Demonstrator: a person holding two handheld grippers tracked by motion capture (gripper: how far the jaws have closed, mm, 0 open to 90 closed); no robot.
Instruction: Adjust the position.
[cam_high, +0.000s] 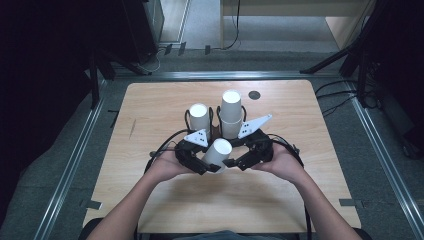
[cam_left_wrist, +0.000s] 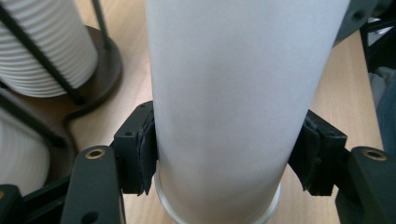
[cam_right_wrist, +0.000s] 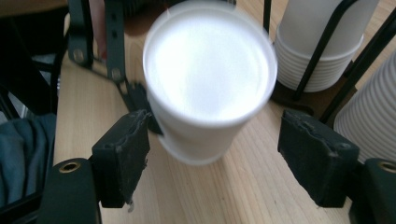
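Observation:
A white paper cup (cam_high: 219, 152) stands mouth down, base up, between both grippers near the table's front middle. In the left gripper view the cup (cam_left_wrist: 233, 93) is close up, and my left gripper (cam_left_wrist: 229, 154) is shut on it, with both pads (cam_left_wrist: 144, 149) pressed on its wall. That left gripper (cam_high: 204, 165) reaches in from the cup's left. My right gripper (cam_right_wrist: 215, 158) stands open, and the blurred cup (cam_right_wrist: 210, 79) sits between its pads (cam_right_wrist: 123, 149) without touching them. The right gripper (cam_high: 235, 162) comes in from the cup's right.
Just behind the cup, a black wire holder (cam_high: 215, 131) carries two stacks of white cups (cam_high: 199, 116) (cam_high: 231, 112), seen close by as ribbed stacks (cam_left_wrist: 46, 46) (cam_right_wrist: 322, 46). A small black disc (cam_high: 254, 94) lies at the back of the wooden table (cam_high: 175, 210). Dark floor surrounds it.

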